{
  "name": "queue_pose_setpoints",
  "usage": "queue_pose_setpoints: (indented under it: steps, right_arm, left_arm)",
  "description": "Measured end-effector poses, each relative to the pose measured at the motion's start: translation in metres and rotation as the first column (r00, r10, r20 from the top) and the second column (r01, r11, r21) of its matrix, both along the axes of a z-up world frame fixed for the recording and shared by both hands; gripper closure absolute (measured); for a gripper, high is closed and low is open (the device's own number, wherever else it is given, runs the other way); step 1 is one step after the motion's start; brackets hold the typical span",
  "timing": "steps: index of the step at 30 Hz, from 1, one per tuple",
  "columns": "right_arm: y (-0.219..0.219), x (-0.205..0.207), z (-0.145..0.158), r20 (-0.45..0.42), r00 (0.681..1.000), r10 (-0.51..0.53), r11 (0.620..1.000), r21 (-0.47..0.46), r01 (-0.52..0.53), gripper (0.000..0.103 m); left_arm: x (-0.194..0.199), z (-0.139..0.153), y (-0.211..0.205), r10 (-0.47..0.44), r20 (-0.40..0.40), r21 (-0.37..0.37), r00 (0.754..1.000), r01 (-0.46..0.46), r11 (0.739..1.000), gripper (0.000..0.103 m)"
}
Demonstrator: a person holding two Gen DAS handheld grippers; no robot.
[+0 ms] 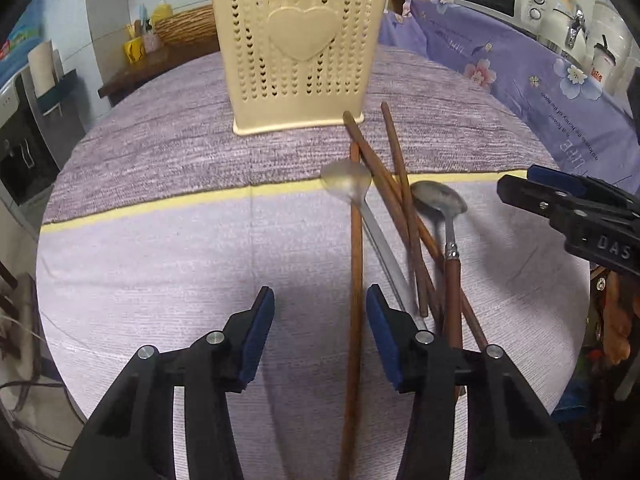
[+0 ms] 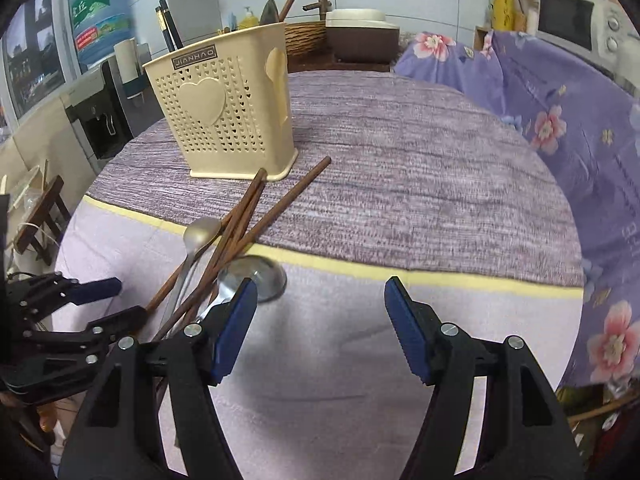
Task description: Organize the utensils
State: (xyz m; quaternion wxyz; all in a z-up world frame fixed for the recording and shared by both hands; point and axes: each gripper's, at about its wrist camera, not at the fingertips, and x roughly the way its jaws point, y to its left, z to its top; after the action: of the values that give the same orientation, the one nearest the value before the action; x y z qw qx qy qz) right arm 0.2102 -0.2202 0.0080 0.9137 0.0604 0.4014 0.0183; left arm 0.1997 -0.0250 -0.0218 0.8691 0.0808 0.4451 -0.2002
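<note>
1. Left gripper: jaws part-open, straddling one long chopstick, not pressing it, seemingly.
2. Right gripper: jaws wide, empty, over bare surface.
3. Crossed chopsticks and spoons overlap; lifting one may drag neighbours.
4. Holder beyond; clear room to the right.

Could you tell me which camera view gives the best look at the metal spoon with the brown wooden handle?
The left wrist view: the metal spoon with the brown wooden handle shows bowl, neck and handle largely unobstructed. In the right wrist view, its bowl sits partly behind the right gripper's blue pad and the handle is hidden.
</note>
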Motion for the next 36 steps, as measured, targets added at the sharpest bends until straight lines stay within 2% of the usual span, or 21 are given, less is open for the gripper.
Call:
queue_pose_setpoints:
  steps: [5,7,10,14,16,19,23,26,29,32,33,34,35,36]
  right_arm:
    - [0.005,-0.006,-0.005,-0.014,1.000,0.011,0.998,0.063,-0.010,0.037]
    - [0.012,-0.007,-0.008,-0.023,0.999,0.029,0.996,0.090,-0.027,0.037]
    - [0.024,-0.010,-0.007,-0.010,0.998,0.058,0.995,0.080,-0.057,0.038]
    - [0.039,-0.016,-0.006,0.016,0.987,0.160,0.986,0.049,-0.161,0.038]
    - [0.046,-0.019,-0.007,0.013,0.979,0.204,0.979,0.020,-0.205,0.038]
    - [0.051,-0.022,-0.009,0.002,0.976,0.217,0.976,0.011,-0.217,0.038]
    - [0.047,-0.016,-0.008,0.009,0.984,0.180,0.983,0.014,-0.180,0.038]
    - [0.038,-0.007,-0.004,0.014,0.990,0.140,0.990,0.015,-0.140,0.038]
    - [0.024,0.008,0.001,0.014,0.996,0.092,0.995,0.028,-0.093,0.038]
    - [0.017,0.019,0.003,0.009,0.998,0.068,0.997,0.030,-0.069,0.039]
    - [0.014,0.022,0.003,0.006,0.998,0.060,0.997,0.038,-0.060,0.040]
    - [0.014,0.023,0.003,0.007,0.998,0.055,0.998,0.041,-0.056,0.040]
    - [0.013,0.025,0.003,0.008,0.999,0.052,0.998,0.042,-0.052,0.040]
    - [0.013,0.027,0.003,0.008,0.999,0.048,0.998,0.045,-0.049,0.040]
  left_arm:
    - [-0.004,-0.002,-0.002,0.018,0.011,0.006,1.000,-0.018,1.000,0.056]
    - [-0.005,-0.002,-0.005,0.030,0.024,0.022,0.999,-0.030,0.999,0.067]
    - [-0.005,-0.003,-0.006,0.051,0.048,0.041,0.998,-0.053,0.998,0.079]
    - [0.005,-0.002,0.009,0.100,0.032,-0.005,0.994,-0.100,0.995,0.094]
    - [0.009,-0.002,0.018,0.128,0.026,-0.018,0.991,-0.128,0.992,0.095]
    - [0.014,-0.002,0.030,0.165,0.005,-0.061,0.986,-0.164,0.985,0.095]
    - [0.020,-0.002,0.040,0.218,0.001,-0.079,0.976,-0.217,0.973,0.095]
    - [0.025,-0.001,0.048,0.225,-0.013,-0.111,0.974,-0.225,0.968,0.095]
    - [0.032,-0.001,0.052,0.234,-0.014,-0.112,0.972,-0.234,0.966,0.095]
    - [0.039,0.000,0.055,0.219,-0.029,-0.120,0.975,-0.221,0.968,0.089]
    - [0.040,0.001,0.054,0.208,-0.027,-0.110,0.978,-0.209,0.972,0.079]
    - [0.040,0.002,0.053,0.213,-0.015,-0.089,0.977,-0.214,0.973,0.054]
    - [0.040,0.003,0.053,0.228,0.005,-0.071,0.974,-0.227,0.971,0.044]
    - [0.041,0.002,0.051,0.234,0.023,-0.064,0.972,-0.232,0.971,0.042]
